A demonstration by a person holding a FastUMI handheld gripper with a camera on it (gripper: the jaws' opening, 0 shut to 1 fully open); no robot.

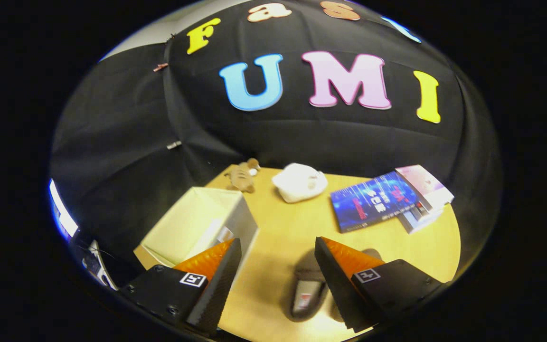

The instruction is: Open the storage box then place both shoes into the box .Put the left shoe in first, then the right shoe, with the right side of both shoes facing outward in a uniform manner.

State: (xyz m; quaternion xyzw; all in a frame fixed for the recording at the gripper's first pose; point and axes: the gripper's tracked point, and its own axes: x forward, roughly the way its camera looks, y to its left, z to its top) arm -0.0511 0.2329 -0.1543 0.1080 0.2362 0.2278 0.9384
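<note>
Hovering above the wooden table [278, 237], the gripper [278, 247] has its two fingers spread wide apart, and nothing is held or touched between them. Just below the gap, close to the right-hand finger, a grey shoe [307, 292] lies on the tabletop; the finger hides part of it, so which shoe of the pair it is cannot be told. Beside the left-hand finger stands the storage box [197, 223], pale inside and open at the top, with its near corner hidden behind that fingertip. What lies within it, if anything, cannot be made out clearly. Beyond the fingers, near the far edge of the table, sits a white lumpy object [299, 182], with a small brown soft toy [241, 176] to its left. To the right a blue book [373, 202] rests on a stack of other books [425, 194].
</note>
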